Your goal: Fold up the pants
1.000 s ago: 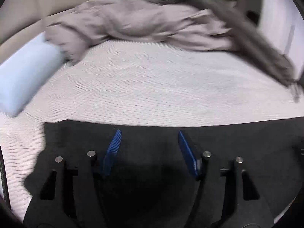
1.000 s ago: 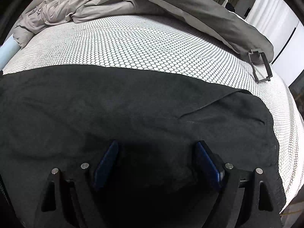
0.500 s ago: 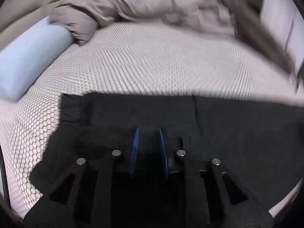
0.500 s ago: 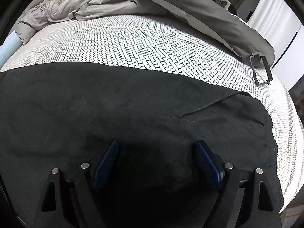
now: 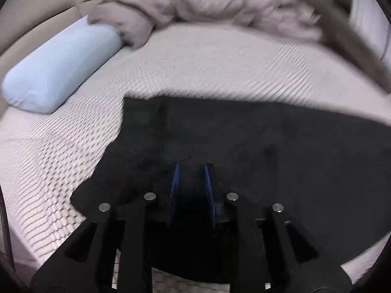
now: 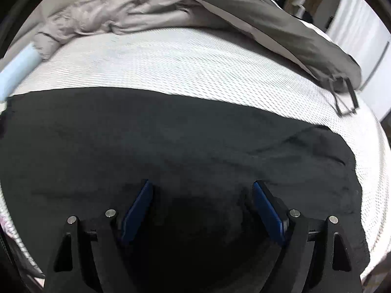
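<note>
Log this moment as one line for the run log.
left gripper: jaws just narrowed, pinching black pants | right gripper: open over pants | bed: pants spread flat, unfolded

**Bedding and surrounding items**

The bed (image 6: 195,68) carries a white sheet printed with a fine honeycomb pattern. A pale blue bolster pillow (image 5: 61,68) lies along the sheet's left edge, in front of a beige padded headboard (image 5: 41,7). A crumpled grey duvet (image 6: 117,17) is heaped across the far side of the bed, one end touching the bolster. Its darker grey outer face (image 6: 281,24) runs down the right side. A dark rectangular frame-like object (image 6: 345,97) lies on the sheet beside the duvet's right end; its nature cannot be determined. White curtains (image 6: 359,31) hang beyond the bed at right.
</note>
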The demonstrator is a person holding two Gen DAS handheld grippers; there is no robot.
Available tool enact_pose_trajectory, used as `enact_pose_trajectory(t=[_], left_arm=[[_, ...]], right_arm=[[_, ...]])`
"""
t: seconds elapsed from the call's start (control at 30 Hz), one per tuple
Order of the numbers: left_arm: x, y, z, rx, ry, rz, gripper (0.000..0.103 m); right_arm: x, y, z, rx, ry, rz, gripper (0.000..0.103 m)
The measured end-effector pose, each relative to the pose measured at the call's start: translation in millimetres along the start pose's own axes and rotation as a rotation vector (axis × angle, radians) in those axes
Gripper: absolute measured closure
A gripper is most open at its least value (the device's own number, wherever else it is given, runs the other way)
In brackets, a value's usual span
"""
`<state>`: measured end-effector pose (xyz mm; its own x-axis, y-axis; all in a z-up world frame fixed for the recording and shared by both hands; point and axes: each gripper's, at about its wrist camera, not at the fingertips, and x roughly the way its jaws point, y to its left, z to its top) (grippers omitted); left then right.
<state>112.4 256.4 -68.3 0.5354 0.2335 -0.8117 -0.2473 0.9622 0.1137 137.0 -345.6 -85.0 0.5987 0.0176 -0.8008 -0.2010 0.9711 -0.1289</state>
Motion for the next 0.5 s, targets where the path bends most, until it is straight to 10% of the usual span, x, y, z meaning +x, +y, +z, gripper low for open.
enact_pose_trajectory(t=[0.13, 0.27, 0.4, 0.5], left_arm=[[-17, -7, -2, -0.05, -0.009, 0.056, 0.083], [-63, -63, -7, 0.013, -0.092, -0.111, 0.08], [-94, -169, -21, 0.212, -0.109, -0.277, 0.049], [-101, -230, -42, 0.336, -0.088, -0.363, 0.044]], right_arm=[[-4, 26, -1, -0.055, -0.004, 0.077, 0.018], [-13, 41, -2, -0.036, -0.004, 0.173, 0.018], [-21, 76, -1, -0.104, -0.011, 0.235, 0.018], [-9, 101, -8, -0.191, 0.039, 0.231, 0.018]])
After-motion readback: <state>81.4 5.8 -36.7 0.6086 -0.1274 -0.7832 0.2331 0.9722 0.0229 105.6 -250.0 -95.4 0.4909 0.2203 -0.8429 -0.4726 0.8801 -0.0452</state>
